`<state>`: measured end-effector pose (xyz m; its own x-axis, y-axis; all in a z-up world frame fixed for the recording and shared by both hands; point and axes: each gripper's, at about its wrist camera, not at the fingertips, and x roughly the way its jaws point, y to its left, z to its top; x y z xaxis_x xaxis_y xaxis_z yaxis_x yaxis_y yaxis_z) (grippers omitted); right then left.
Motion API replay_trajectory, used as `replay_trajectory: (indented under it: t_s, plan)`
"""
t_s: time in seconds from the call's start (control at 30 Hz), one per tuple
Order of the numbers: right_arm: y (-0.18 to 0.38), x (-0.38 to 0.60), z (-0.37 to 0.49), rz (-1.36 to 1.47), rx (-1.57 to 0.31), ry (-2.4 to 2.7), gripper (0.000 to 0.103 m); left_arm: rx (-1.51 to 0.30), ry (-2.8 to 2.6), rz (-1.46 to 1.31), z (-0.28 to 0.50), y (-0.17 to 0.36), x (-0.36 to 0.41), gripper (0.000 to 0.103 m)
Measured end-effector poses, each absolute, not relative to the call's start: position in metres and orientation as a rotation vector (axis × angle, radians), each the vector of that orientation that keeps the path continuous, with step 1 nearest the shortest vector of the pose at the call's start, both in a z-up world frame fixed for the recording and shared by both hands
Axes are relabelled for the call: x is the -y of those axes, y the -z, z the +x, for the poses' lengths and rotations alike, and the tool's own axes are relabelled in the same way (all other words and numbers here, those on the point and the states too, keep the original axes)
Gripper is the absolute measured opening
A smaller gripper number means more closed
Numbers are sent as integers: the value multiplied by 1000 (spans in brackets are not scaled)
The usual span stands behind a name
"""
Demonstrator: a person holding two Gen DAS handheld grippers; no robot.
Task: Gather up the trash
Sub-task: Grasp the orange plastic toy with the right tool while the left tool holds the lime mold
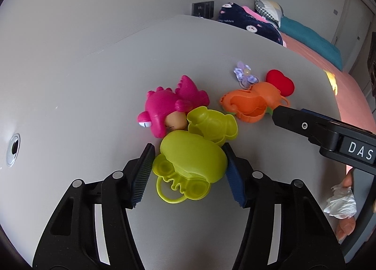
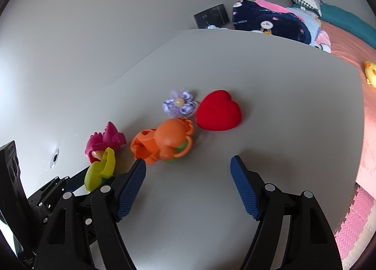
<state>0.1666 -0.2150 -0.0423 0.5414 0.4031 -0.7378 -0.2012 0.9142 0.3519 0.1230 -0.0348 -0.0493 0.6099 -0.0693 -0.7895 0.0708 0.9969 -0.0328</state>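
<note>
A lime-green toy shell point(image 1: 191, 161) lies on the grey table point(image 1: 82, 96) between the fingers of my open left gripper point(image 1: 189, 150), which straddle it without clear contact. It also shows in the right wrist view point(image 2: 99, 168). Behind it lie a magenta dinosaur toy point(image 1: 164, 107), an orange toy shell point(image 1: 249, 103), a purple flower point(image 1: 244, 74) and a red heart point(image 1: 280, 83). My right gripper point(image 2: 188, 164) is open and empty, just in front of the orange shell point(image 2: 164, 140), with the heart point(image 2: 218, 113) and flower point(image 2: 179, 103) beyond. A crumpled white tissue point(image 1: 340, 201) sits at the lower right beside the hand.
A round metal grommet point(image 1: 13, 150) is set in the table at the left. A bed with a navy blanket point(image 2: 270, 20), a teal cover and pillows lies beyond the table's far edge. A black box point(image 2: 211, 16) stands by the wall. Pink floor mats point(image 2: 352, 223) lie at the right.
</note>
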Motion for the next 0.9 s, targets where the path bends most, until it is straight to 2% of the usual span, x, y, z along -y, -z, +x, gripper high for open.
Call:
replay_trajectory:
  t_s: [0.5, 0.53, 0.57, 0.73, 0.77, 0.9]
  plan:
    - [43, 181, 190, 211, -889, -357, 76, -917, 67, -6, 124, 51, 29, 57]
    - [43, 178, 191, 195, -885, -353, 73, -917, 68, -9, 125, 51, 29, 57]
    - [43, 174, 192, 173, -882, -349, 66, -917, 69, -10, 125, 51, 29, 57]
    - [39, 170, 189, 155, -867, -381, 59, -924, 79, -21, 126, 51, 29, 57]
    - [37, 171, 188, 158, -856, -385, 38, -924, 83, -24, 126, 50, 30, 57]
    - [28, 173, 183, 153, -851, -405, 37, -909, 93, -1, 124, 47, 35, 57]
